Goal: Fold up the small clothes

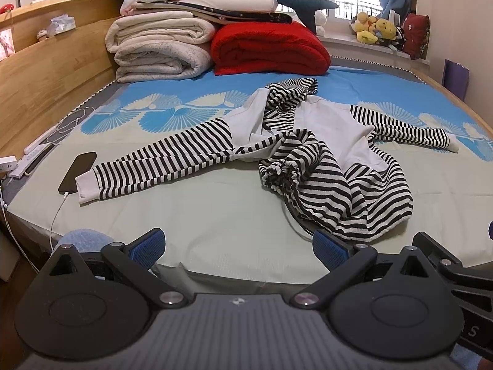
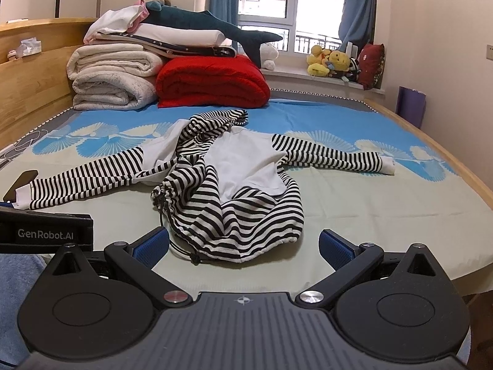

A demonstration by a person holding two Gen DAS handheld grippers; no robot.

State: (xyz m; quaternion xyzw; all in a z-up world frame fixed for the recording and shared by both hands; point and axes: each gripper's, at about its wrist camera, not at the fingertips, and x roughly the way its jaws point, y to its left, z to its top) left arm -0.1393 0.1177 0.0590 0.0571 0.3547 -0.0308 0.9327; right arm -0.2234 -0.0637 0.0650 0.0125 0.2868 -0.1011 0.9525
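The bed (image 1: 215, 215) is the work surface here, with folded blankets (image 2: 117, 74) stacked at the headboard end, probably to leave room. The striped hoodie (image 2: 228, 185) lies crumpled mid-bed, sleeves thrown out to both sides, hem bunched nearest the grippers, so it looks like nothing's folded yet. A phone (image 1: 77, 172) touches the left cuff. The left gripper (image 1: 237, 249) and right gripper (image 2: 243, 246) both hover wide apart with nothing held, likely lining up on the hem.

Black-and-white stripes on blue and pale green

The hoodie (image 2: 234, 191) is striped with plain white panels (cuffs too); the bedsheet (image 2: 354, 203) shows blue fan motifs; a red blanket (image 2: 212, 83) sits behind.
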